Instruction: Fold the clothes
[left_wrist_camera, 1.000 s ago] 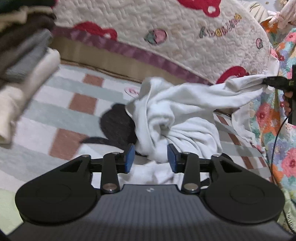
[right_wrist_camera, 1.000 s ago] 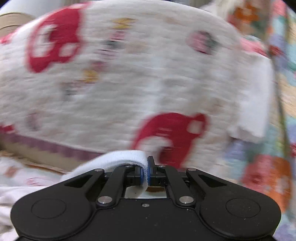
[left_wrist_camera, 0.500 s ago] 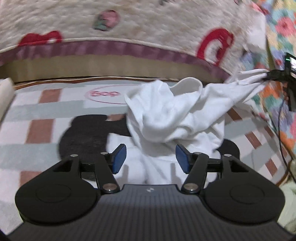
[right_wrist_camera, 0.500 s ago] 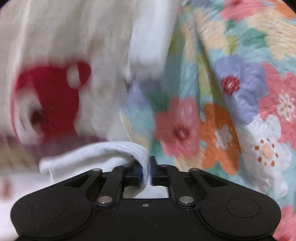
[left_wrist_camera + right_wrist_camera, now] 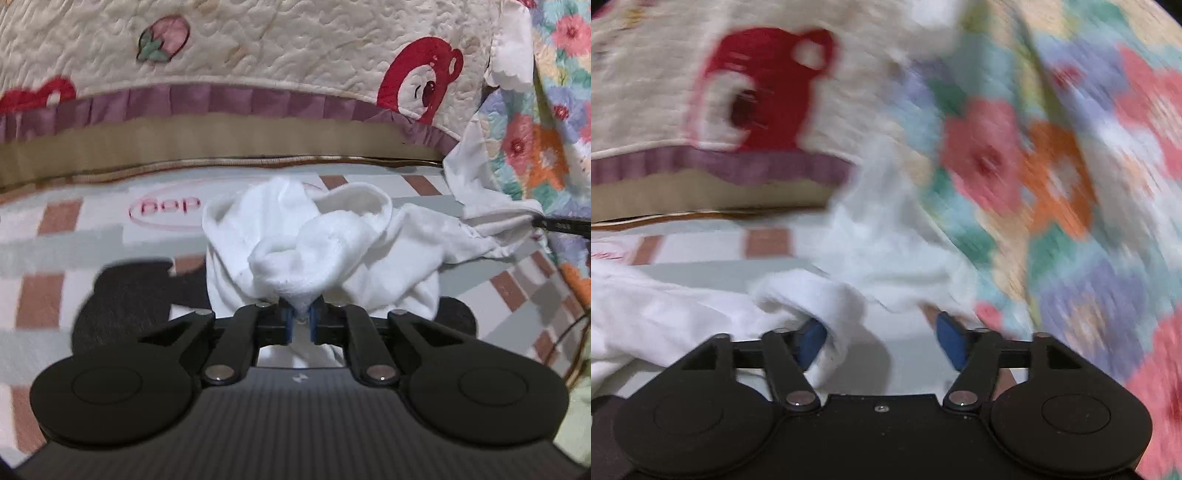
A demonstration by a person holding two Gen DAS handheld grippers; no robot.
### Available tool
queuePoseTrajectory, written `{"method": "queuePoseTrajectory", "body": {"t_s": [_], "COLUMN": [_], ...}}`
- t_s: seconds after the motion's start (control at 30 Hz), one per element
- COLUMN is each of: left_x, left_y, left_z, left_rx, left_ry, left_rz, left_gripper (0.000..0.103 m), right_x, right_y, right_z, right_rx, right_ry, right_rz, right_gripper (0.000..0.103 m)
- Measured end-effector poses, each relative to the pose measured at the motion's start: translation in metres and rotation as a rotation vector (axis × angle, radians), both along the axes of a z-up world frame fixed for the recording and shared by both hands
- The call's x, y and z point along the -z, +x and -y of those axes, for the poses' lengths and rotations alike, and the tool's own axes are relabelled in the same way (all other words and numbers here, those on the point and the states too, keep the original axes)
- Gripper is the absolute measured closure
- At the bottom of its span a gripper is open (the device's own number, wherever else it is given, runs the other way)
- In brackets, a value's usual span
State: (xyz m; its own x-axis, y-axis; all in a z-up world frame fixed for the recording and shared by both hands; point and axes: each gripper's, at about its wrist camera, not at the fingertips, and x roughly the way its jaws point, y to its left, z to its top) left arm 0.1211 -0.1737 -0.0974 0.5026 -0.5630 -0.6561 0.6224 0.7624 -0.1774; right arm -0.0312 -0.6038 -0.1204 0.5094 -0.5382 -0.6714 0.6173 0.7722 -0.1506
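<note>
**White garment pinched on the left, loose on the right**

Left wrist view: the left gripper (image 5: 300, 325) is clamped on a fold of the white garment (image 5: 306, 236), bunched mid-checked blanket (image 5: 74, 236) near the quilt (image 5: 258, 55) edge.

Right wrist view, blurred: the right gripper (image 5: 882, 341) stands apart; cloth seemingly drapes its left finger.
</note>
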Motion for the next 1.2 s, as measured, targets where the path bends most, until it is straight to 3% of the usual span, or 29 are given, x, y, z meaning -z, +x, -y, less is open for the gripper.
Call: {"method": "queuePoseTrajectory", "body": {"t_s": [0.07,0.1,0.2,0.33,0.43,0.53,0.67,0.77,0.83,0.87,0.9,0.93,1.03,1.13,1.2], "left_x": [-0.01,-0.016,-0.037,-0.068,-0.076,-0.065,-0.041,-0.032,-0.033,-0.034,-0.034,-0.034,-0.029,-0.009,0.008], "left_y": [0.0,0.0,0.013,0.043,0.061,0.049,0.032,0.025,0.019,0.015,0.01,0.007,-0.006,-0.024,-0.038], "left_z": [0.006,0.008,0.019,0.039,0.048,0.053,0.041,0.03,0.026,0.024,0.022,0.017,-0.006,-0.037,-0.053], "left_rx": [-0.004,-0.008,-0.008,-0.033,-0.026,0.029,0.069,0.087,0.125,0.14,0.145,0.138,0.102,0.052,0.012], "left_ry": [0.004,0.002,-0.009,-0.055,-0.099,-0.047,-0.094,-0.153,-0.15,-0.128,-0.105,-0.086,-0.064,-0.04,-0.027], "left_rz": [0.051,0.078,0.153,0.234,0.169,0.17,0.106,0.034,0.029,0.046,0.062,0.073,0.08,0.027,-0.027], "left_gripper": [0.096,0.096,0.096,0.096,0.096,0.095,0.095,0.095,0.095,0.094,0.093,0.085,0.051,0.05,0.05], "right_x": [0.013,0.016,0.007,-0.011,-0.023,-0.02,-0.006,0.001,0.013,0.017,0.018,0.017,-0.003,-0.016,-0.015], "right_y": [-0.009,-0.018,-0.033,-0.015,0.006,0.024,0.053,0.079,0.1,0.113,0.13,0.142,0.166,0.175,0.166], "right_z": [0.019,0.027,0.015,-0.035,-0.084,-0.133,-0.183,-0.223,-0.251,-0.254,-0.251,-0.243,-0.209,-0.168,-0.148], "right_rx": [0.121,0.163,0.085,-0.149,-0.408,-0.603,-0.731,-0.897,-0.966,-0.991,-1.021,-0.999,-0.825,-0.622,-0.465], "right_ry": [0.089,0.148,0.187,0.116,0.137,0.203,0.264,0.077,-0.215,-0.234,-0.177,-0.129,-0.028,0.046,-0.022], "right_rz": [-0.041,-0.015,0.089,0.138,0.192,0.203,0.176,0.076,-0.005,-0.034,-0.056,-0.062,0.056,0.126,0.136], "right_gripper": [0.032,0.034,0.036,0.036,0.036,0.035,0.035,0.031,0.031,0.052,0.077,0.097,0.099,0.099,0.099]}}
